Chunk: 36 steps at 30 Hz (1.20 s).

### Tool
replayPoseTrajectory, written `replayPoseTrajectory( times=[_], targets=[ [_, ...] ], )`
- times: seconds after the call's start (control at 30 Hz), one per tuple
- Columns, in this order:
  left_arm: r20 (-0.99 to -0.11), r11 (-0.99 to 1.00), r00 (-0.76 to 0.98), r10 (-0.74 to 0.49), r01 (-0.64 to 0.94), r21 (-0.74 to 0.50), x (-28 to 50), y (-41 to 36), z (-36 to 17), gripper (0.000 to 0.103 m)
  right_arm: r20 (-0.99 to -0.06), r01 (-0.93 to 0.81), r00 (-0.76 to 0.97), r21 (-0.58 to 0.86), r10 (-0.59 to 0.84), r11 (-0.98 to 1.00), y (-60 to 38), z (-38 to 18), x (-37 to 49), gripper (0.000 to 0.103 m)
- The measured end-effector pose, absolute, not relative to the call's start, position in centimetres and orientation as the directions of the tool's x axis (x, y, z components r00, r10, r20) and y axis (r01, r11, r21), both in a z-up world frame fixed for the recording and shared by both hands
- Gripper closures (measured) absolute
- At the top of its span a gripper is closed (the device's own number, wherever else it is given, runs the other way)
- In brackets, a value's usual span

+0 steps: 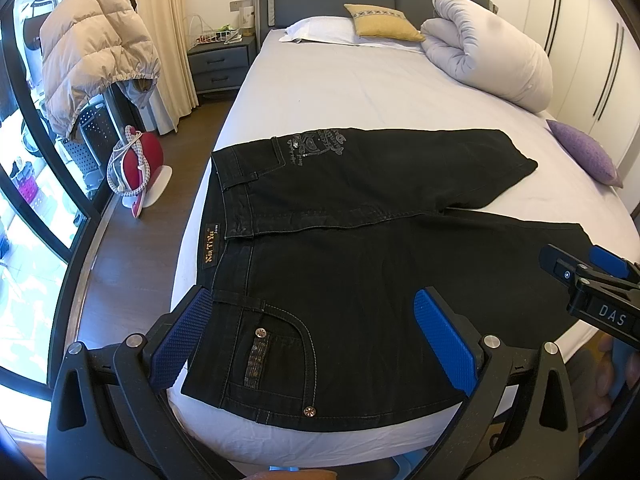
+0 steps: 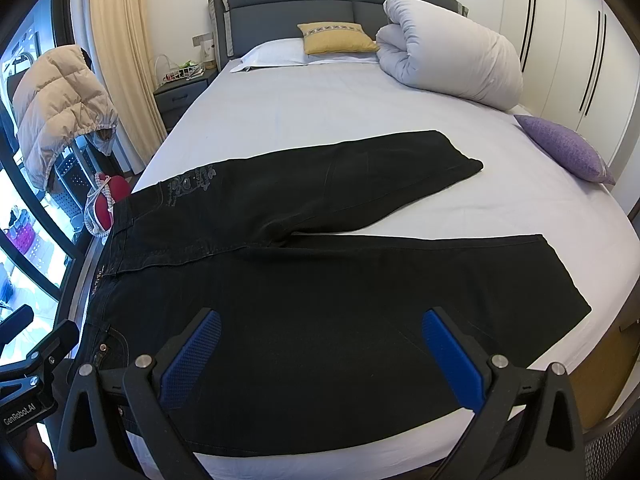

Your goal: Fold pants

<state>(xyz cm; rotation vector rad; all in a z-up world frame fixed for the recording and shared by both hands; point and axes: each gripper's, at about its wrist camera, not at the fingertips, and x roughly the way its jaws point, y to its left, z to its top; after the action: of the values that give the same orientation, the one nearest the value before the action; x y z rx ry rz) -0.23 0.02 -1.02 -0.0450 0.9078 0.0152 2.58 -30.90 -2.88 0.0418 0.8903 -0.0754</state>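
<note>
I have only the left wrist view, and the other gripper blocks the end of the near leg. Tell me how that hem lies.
Observer: The near leg's hem lies flat on the bed sheet, with nothing folded over it.
Operator: Now report the right gripper's jaws.
Observer: The right gripper is open and holds nothing; it is above the near leg's thigh.

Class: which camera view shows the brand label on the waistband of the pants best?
The left wrist view. There the brand label on the black pants is near and its gold lettering stands out. In the right wrist view the label is a small, foreshortened strip at the waistband edge, unreadable.
</note>
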Motion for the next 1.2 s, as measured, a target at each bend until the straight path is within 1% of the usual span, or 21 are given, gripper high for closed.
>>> replayPoseTrajectory(
  times=[0.93,1.2],
  targets=[
    [-0.789,0.999,0.614,-0.003,-0.033,-0.030,-0.21,0.01,-1.23,0.000,-0.780,0.083,0.624,0.006,-0.047,0.997,-30.87,-3.02,2.52,0.000],
    [-0.774,0.999,0.633,0.030,-0.037,0.009,-0.51,-0.42,-1.41,0.000,-0.785,0.082,0.618,0.006,-0.046,0.997,-30.55,-3.44,2.33,0.000]
  ],
)
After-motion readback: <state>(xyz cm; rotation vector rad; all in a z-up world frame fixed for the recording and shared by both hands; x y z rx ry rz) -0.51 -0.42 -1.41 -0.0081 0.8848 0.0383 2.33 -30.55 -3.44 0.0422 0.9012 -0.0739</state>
